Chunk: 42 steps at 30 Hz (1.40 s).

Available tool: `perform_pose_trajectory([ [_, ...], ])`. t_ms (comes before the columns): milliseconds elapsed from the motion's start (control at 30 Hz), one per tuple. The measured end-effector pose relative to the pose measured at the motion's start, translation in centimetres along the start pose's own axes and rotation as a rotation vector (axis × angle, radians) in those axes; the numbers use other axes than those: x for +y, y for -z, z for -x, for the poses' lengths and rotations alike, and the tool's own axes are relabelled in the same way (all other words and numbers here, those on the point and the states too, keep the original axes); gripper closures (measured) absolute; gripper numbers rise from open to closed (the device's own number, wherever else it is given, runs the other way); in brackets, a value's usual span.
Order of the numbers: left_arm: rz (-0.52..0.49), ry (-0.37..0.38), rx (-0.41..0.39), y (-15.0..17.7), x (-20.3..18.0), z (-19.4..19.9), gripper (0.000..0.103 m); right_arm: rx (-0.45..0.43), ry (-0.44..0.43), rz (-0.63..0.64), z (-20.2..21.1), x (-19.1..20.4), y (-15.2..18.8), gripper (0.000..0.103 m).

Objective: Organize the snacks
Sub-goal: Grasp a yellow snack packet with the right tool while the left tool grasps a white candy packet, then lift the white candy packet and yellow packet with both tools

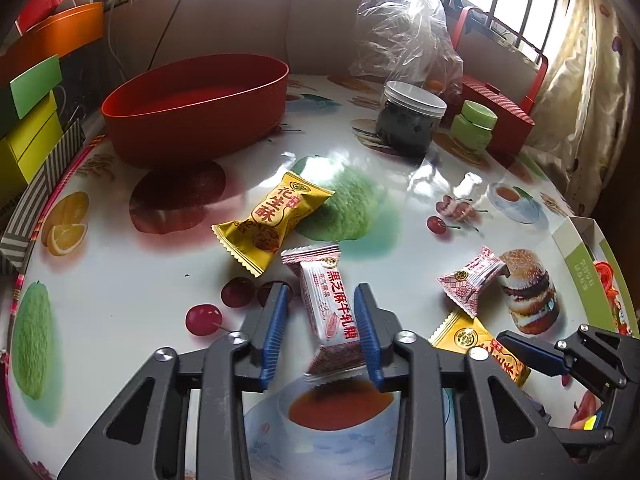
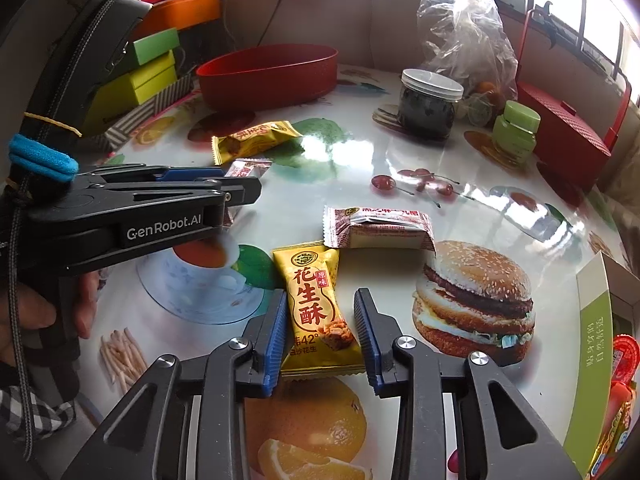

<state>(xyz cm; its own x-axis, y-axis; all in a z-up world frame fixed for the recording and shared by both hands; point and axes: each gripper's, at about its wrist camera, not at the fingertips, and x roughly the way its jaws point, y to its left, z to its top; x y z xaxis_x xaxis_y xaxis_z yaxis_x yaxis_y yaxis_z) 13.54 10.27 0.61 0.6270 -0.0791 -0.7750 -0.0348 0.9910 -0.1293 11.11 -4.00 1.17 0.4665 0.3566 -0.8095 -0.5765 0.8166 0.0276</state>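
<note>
Your left gripper (image 1: pixel 322 320) had its blue pads on either side of the white-and-red sesame nougat packet (image 1: pixel 330 312); the right pad pressed its edge, while the left pad showed a sliver of gap, so I could not tell whether the pinch was firm. The packet ran lengthwise between the jaws, its near crimped end blurred and seemingly off the table (image 1: pixel 120 280). Your right gripper (image 2: pixel 320 320) straddled the yellow peanut crisp packet (image 2: pixel 316 312), the left pad touching and the right just beside it, not yet biting.

Both packets looked light, with slick crinkly film around a brittle bar, so I judged the middle of the body the place to squeeze, gently; the crimped ends would slip or fold.

Beyond the left jaws lay another yellow packet (image 1: pixel 272 220), and well beyond it the red oval tub (image 1: pixel 192 120), probably the destination. Beyond the right jaws lay a second nougat packet (image 2: pixel 380 228).
</note>
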Motion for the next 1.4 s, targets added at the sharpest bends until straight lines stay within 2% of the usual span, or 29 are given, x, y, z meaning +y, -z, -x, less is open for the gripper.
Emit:
perform_pose_trajectory([
  [167,-0.002,0.007,0.001,0.0,0.0,-0.1,0.081,-0.003,0.001,-0.004,0.1,0.0,0.1,0.075],
  [533,-0.001,0.015,-0.010,0.1,0.0,0.5,0.081,-0.022,-0.005,-0.026,0.8,-0.2,0.3,0.080],
  [1133,-0.012,0.047,-0.019,1.3,-0.9,2.0,0.081,-0.070,-0.023,-0.092,3.0,-0.9,1.1,0.081],
  [1333,-0.003,0.037,-0.011,1.4,-1.0,1.8,0.081,-0.079,-0.017,-0.109,3.7,-1.2,1.5,0.081],
  [1400,-0.013,0.011,-0.011,1.4,-1.2,1.9,0.079,-0.080,-0.014,-0.116,3.8,-1.3,1.6,0.081],
])
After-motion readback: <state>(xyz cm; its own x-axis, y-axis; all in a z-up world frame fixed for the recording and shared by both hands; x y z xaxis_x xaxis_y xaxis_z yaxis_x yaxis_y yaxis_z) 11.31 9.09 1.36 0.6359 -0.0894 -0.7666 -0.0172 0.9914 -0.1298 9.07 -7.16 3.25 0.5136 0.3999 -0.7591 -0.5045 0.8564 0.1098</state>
